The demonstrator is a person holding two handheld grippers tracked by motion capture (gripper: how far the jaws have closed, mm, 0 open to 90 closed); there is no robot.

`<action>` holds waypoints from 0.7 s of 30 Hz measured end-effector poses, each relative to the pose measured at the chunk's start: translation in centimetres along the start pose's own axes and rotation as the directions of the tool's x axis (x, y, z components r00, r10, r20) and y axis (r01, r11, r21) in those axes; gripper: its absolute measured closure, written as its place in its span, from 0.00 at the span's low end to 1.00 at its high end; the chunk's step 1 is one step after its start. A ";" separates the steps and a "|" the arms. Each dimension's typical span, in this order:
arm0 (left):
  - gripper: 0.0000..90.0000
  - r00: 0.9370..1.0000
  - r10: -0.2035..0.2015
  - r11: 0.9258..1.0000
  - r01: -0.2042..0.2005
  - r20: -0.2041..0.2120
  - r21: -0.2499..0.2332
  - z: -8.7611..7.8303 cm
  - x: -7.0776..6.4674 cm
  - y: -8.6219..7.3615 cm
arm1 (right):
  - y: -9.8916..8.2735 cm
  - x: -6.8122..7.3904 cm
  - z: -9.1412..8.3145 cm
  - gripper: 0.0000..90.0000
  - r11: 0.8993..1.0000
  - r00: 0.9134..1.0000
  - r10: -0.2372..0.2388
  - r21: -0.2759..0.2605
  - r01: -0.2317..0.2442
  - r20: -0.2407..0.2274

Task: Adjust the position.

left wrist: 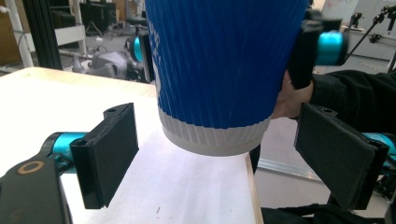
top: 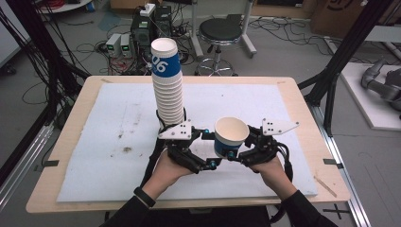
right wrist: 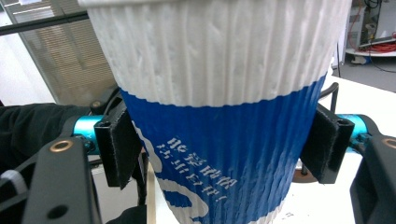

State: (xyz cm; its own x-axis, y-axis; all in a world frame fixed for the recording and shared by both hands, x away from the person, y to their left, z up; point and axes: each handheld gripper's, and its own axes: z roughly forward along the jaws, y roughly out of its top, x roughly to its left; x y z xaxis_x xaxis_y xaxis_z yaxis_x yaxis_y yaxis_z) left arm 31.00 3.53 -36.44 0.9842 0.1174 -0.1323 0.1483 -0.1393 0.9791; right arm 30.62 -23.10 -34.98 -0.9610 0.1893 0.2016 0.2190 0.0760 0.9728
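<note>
I see a wooden bench (top: 71, 156) topped with a white foam sheet (top: 118, 142), cables and a stool (top: 220, 35) behind; right tool (top: 246, 146) grips the ribbed blue-and-white cup (top: 231, 137) above the sheet, left tool (top: 203, 149) open beside it.

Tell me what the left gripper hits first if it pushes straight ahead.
Probably the blue cup held by the right gripper; the left gripper's open jaws flank its base, though depth is unclear.

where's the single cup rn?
High view: the single cup is centre-front, clamped in the right tool, just right of the cup stack.
</note>
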 end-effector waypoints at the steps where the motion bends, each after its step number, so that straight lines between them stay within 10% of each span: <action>1: 0.15 1.000 -0.003 1.000 0.003 0.001 0.002 0.2 0.0 -0.1 | 0.0 0.0 0.0 0.28 1.000 1.000 0.005 0.001 -0.005 -0.003; 21: 0.24 1.000 -0.023 1.000 0.023 0.018 0.000 1.4 -0.3 -0.7 | -0.3 0.6 1.0 0.28 1.000 1.000 -0.004 0.021 0.004 -0.021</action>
State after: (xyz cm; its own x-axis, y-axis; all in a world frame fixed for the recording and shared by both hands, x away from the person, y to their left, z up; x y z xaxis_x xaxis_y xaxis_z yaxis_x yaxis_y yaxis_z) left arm 30.76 2.22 -37.35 0.9821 0.1033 -0.1576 0.1710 -0.1369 0.9757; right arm 30.19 -22.00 -35.30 -0.9651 0.1686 0.2003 0.2185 0.0973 0.9710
